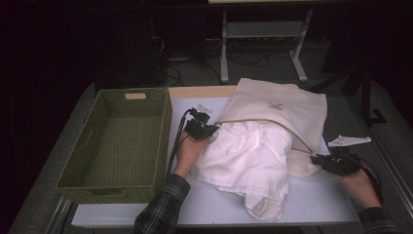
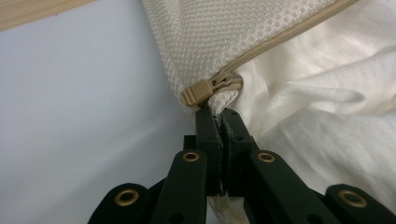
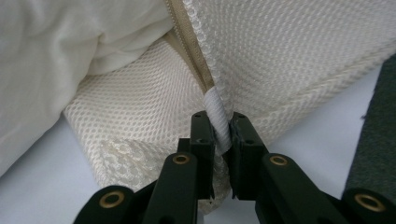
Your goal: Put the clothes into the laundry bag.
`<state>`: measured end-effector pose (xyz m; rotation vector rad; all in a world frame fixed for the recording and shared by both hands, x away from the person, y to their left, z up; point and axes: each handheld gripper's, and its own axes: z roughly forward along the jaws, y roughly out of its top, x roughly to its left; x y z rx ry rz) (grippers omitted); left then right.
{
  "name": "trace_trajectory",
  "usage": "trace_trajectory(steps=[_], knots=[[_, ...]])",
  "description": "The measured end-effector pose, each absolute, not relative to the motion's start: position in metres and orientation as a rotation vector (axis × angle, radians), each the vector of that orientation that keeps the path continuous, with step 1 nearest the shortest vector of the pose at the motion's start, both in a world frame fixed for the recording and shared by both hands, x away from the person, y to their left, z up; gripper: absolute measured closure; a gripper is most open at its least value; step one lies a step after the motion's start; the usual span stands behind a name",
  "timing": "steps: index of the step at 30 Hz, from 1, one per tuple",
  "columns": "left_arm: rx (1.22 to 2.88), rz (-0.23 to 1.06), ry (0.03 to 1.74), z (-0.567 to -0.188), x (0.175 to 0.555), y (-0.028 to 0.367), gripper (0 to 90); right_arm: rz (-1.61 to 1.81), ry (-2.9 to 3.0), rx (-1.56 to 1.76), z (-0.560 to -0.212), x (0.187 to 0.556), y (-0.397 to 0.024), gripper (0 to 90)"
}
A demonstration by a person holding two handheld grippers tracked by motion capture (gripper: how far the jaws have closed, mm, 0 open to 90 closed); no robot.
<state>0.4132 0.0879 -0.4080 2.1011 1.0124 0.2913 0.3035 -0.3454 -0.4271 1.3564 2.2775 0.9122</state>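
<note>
The left gripper (image 2: 219,121) has its jaws clamped on the mesh laundry bag (image 1: 282,105) just below the zipper pull (image 2: 201,89); the right gripper (image 3: 219,128) has pinched the opposite zipper end, likely to hold the mouth open. White garment (image 1: 248,156) spills between them. Its far part inside is hidden. Beyond the left jaws stands a green basket (image 1: 160,131).

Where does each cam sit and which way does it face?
High view: above the table's near side, facing forward and down on basket, mesh bag and both forearms.
Left gripper view: on the left gripper, along jaws shut on the bag by the zipper pull.
Right gripper view: on the right gripper, jaws shut on the bag's edge.
All three share the bag.
</note>
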Motion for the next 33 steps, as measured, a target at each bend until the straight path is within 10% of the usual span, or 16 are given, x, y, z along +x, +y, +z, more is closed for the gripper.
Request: trace_trajectory(steps=[18,24,33], knots=[[2.089,0.267,1.016,-0.418,0.347,0.112,86.9,0.855,2.164,1.305,-0.417,0.381,-0.321,80.8],[2.075,0.280,0.974,-0.421,0.350,0.115,86.4,0.968,2.170,1.317,-0.404,0.365,-0.324,48.1],[2.083,0.282,0.939,-0.421,0.348,0.116,86.1,1.217,2.317,1.071,-0.376,0.321,-0.278,39.8]])
